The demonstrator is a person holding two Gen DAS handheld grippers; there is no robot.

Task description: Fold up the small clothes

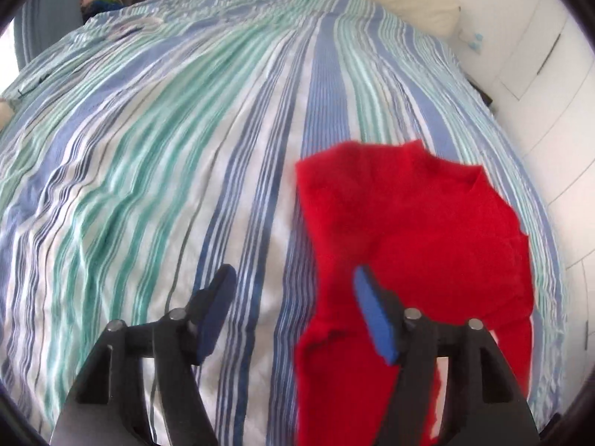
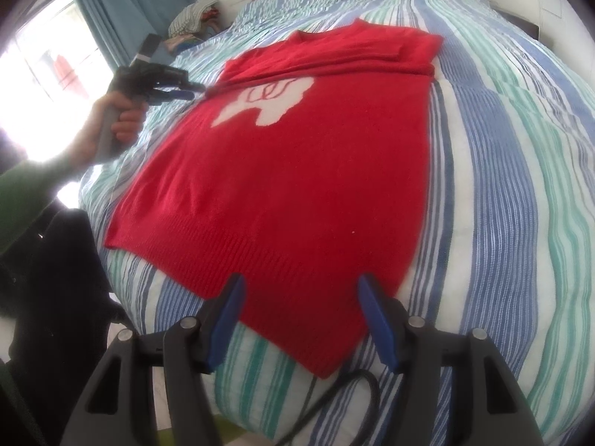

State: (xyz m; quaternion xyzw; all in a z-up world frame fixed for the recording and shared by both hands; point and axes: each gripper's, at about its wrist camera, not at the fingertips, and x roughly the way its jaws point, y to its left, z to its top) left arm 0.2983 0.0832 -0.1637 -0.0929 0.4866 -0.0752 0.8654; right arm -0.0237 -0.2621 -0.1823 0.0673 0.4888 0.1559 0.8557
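Note:
A red knit sweater (image 2: 282,171) with a white motif (image 2: 267,102) lies flat on the striped bedspread (image 2: 502,186), both sleeves folded across its chest. My right gripper (image 2: 297,297) is open and empty, hovering over the sweater's hem. My left gripper (image 1: 293,290) is open in its own view, its right finger over the red sweater (image 1: 409,230). In the right wrist view the left gripper (image 2: 193,93) sits at the sweater's left shoulder edge, held by a hand.
The striped bedspread (image 1: 167,148) stretches far to the left. A cream pillow (image 1: 420,0) lies at the headboard. A pile of clothes (image 2: 193,18) sits beside the bed by the blue curtain (image 2: 122,11). A black cable (image 2: 334,397) hangs at the bed's near edge.

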